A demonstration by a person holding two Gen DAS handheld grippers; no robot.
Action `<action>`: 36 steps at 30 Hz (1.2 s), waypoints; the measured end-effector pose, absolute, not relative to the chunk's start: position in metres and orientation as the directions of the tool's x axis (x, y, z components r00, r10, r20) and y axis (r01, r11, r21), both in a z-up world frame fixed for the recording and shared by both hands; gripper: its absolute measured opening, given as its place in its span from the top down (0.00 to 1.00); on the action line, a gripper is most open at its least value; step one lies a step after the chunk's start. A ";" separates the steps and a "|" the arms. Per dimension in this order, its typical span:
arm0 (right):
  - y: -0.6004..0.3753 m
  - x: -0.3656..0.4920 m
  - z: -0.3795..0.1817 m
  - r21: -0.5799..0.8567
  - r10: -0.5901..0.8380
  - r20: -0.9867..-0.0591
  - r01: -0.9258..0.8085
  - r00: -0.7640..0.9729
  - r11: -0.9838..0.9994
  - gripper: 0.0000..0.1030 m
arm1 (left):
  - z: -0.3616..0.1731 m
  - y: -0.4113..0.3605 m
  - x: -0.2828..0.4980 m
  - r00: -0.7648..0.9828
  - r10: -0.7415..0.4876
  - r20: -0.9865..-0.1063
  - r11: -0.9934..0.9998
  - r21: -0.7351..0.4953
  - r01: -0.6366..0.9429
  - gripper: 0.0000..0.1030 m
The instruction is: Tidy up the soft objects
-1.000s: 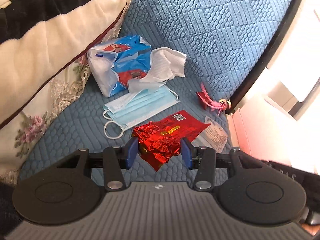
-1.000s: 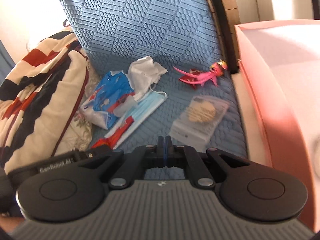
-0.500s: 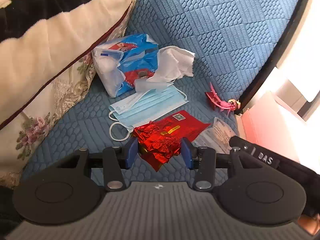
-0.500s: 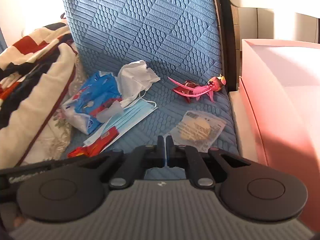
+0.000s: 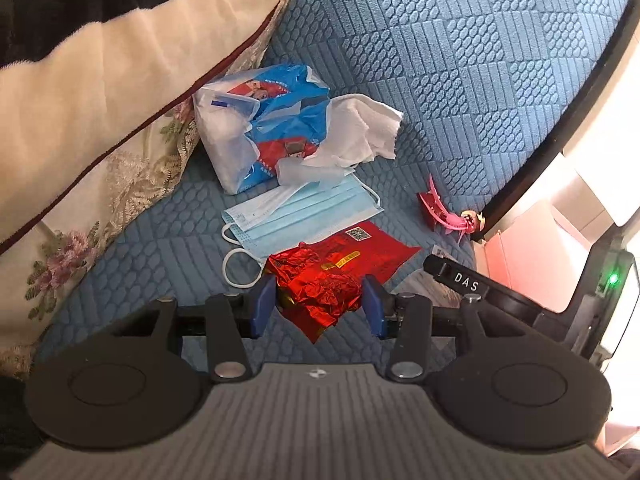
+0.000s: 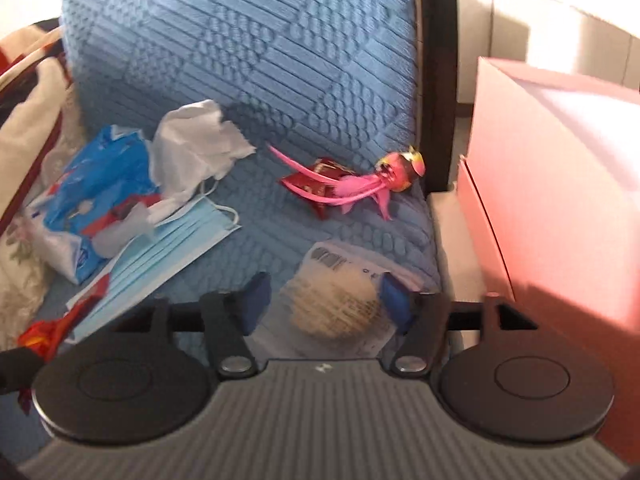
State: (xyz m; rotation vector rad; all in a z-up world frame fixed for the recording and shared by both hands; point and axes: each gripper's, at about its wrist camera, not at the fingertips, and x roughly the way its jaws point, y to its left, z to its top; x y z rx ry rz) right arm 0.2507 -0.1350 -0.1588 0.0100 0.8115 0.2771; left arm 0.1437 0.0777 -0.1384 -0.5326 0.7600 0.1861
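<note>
On the blue quilted seat [image 5: 480, 80] my left gripper [image 5: 318, 308] is shut on a crumpled red foil wrapper [image 5: 320, 284], its blue pads against both sides. Behind it lie a light blue face mask [image 5: 304, 212], a blue tissue pack [image 5: 264, 136] and a loose white tissue [image 5: 360, 128]. My right gripper [image 6: 324, 304] is opening, its jaws spread on either side of a clear packet with a round biscuit [image 6: 340, 300] lying on the seat, pads not pressing on it. A pink hair clip [image 6: 360, 188] lies beyond.
A striped blanket [image 5: 100, 60] over a floral cushion [image 5: 80, 240] fills the left. A pink box [image 6: 560, 180] stands right of the seat's dark frame [image 6: 436, 80]. The right gripper's black body [image 5: 456, 280] shows at the right of the left wrist view.
The right gripper came down and forward over the clear packet and its jaws went from shut to spread. The left gripper kept still on the red wrapper.
</note>
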 end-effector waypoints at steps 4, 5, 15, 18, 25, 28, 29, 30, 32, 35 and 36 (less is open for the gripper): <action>-0.135 0.253 -0.166 0.138 0.272 -0.725 -0.254 0.633 0.957 0.31 | -0.139 0.081 0.147 0.711 -0.019 -0.703 0.849 -0.387 -0.360 0.49; -0.132 0.251 -0.167 0.115 0.264 -0.725 -0.266 0.637 0.957 0.30 | -0.140 0.082 0.148 0.709 -0.019 -0.705 0.846 -0.389 -0.364 0.48; -0.124 0.249 -0.176 0.018 0.217 -0.712 -0.292 0.668 0.956 0.39 | -0.142 0.084 0.148 0.702 -0.007 -0.712 0.843 -0.382 -0.379 0.49; -0.127 0.251 -0.172 0.023 0.208 -0.720 -0.277 0.662 0.961 0.53 | -0.142 0.084 0.148 0.702 -0.007 -0.712 0.842 -0.383 -0.381 0.48; -0.128 0.242 -0.167 -0.020 0.180 -0.711 -0.274 0.680 0.961 0.71 | -0.142 0.085 0.146 0.704 -0.010 -0.710 0.843 -0.384 -0.376 0.48; -0.133 0.239 -0.160 0.004 0.187 -0.711 -0.262 0.678 0.965 0.72 | -0.142 0.085 0.147 0.702 -0.011 -0.712 0.843 -0.384 -0.376 0.48; -0.134 0.237 -0.156 0.010 0.191 -0.709 -0.261 0.679 0.965 0.72 | -0.142 0.085 0.147 0.703 -0.012 -0.711 0.843 -0.385 -0.375 0.48; -0.135 0.235 -0.152 0.013 0.193 -0.704 -0.260 0.684 0.966 0.72 | -0.142 0.084 0.147 0.704 -0.013 -0.710 0.844 -0.385 -0.373 0.48; -0.136 0.229 -0.142 0.001 0.196 -0.689 -0.269 0.698 0.963 0.72 | -0.142 0.083 0.147 0.706 -0.015 -0.708 0.846 -0.385 -0.368 0.48; -0.136 0.218 -0.130 -0.009 0.212 -0.668 -0.292 0.713 0.956 0.72 | -0.142 0.080 0.148 0.707 -0.018 -0.707 0.849 -0.384 -0.362 0.48; -0.136 0.216 -0.128 -0.002 0.224 -0.670 -0.303 0.708 0.953 0.72 | -0.142 0.079 0.148 0.708 -0.017 -0.706 0.851 -0.382 -0.360 0.48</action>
